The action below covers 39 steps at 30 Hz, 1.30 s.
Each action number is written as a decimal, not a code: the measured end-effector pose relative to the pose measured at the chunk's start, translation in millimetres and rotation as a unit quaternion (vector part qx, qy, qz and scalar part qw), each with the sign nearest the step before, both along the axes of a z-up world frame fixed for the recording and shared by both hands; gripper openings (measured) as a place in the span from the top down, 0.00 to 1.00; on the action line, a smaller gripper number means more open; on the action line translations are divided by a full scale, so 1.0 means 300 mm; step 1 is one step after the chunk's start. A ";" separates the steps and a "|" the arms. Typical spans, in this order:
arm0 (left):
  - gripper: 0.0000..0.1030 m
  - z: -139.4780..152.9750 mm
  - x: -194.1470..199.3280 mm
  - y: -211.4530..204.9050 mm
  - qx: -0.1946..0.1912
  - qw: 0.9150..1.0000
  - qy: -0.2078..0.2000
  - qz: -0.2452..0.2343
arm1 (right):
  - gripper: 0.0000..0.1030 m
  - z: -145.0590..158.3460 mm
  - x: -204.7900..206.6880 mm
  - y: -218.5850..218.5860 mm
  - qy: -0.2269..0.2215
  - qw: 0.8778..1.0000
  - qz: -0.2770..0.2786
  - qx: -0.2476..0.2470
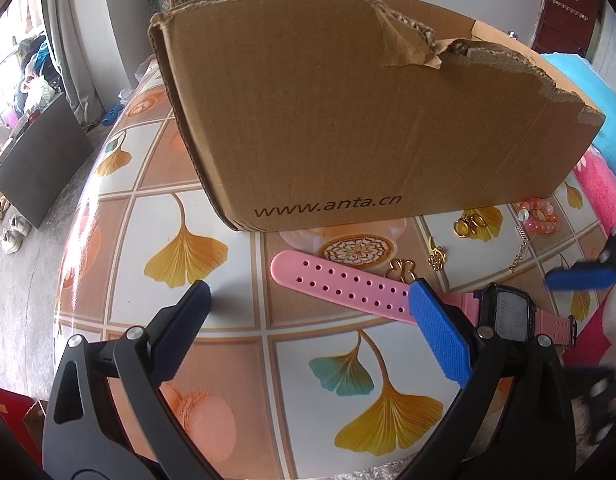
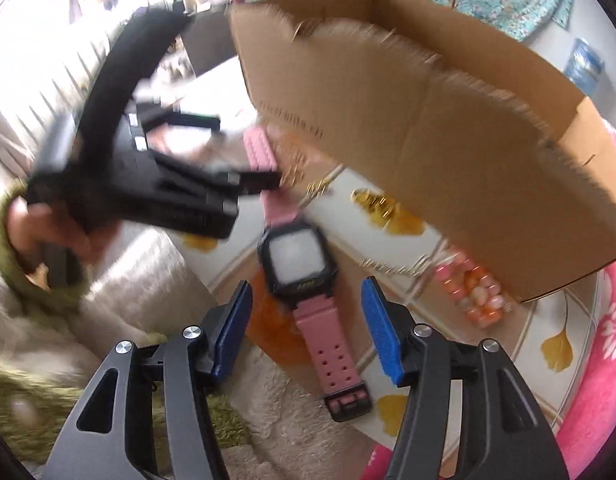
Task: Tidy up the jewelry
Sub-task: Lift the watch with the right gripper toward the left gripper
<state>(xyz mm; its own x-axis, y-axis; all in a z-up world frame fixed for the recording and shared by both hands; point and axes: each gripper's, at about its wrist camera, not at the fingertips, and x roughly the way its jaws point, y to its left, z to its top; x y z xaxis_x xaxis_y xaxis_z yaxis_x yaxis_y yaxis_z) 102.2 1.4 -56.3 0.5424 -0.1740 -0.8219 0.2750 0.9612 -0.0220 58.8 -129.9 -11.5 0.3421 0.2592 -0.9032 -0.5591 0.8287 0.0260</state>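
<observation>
Glossy ginkgo-print tablecloth [image 1: 180,216], torn corrugated box [image 1: 347,120], rubbery pink watch [image 2: 304,264] between gaping right hand-held gripper [image 2: 306,304]; left hand-held gripper [image 1: 308,300] agape.

My left hand-held gripper [image 1: 308,312] has black angular linkage arms with round silver screws, and its fingers [image 1: 437,330] wear blue pads with a dimpled texture. My right hand-held gripper [image 2: 306,320] is built the same: black frame, silver screw heads, blue textured pads. My left hand [image 2: 36,228] shows bare skin and a fuzzy olive-green sleeve [image 2: 0,248].
</observation>
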 end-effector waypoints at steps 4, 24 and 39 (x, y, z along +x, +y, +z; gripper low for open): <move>0.07 0.029 -0.028 0.039 -0.021 1.000 -0.017 0.001 | 0.49 -0.037 0.006 0.007 0.009 1.000 -0.005 -0.002; 0.37 0.052 -0.251 -0.197 0.144 0.959 -0.093 -0.224 | 0.85 -0.092 0.186 -0.219 0.226 0.955 0.015 0.190; 0.40 0.040 -0.251 -0.228 0.157 0.958 -0.052 -0.235 | 0.85 -0.114 0.201 -0.197 0.190 0.963 0.034 0.186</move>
<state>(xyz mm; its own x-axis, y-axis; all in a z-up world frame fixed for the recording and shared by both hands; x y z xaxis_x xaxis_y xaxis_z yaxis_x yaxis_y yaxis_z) 27.0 -67.1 -44.1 0.5470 -0.1724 -0.8192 0.6634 0.6862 0.2985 119.1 -189.0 -45.8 -0.0231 0.5998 -0.7998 -0.5031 0.6844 0.5277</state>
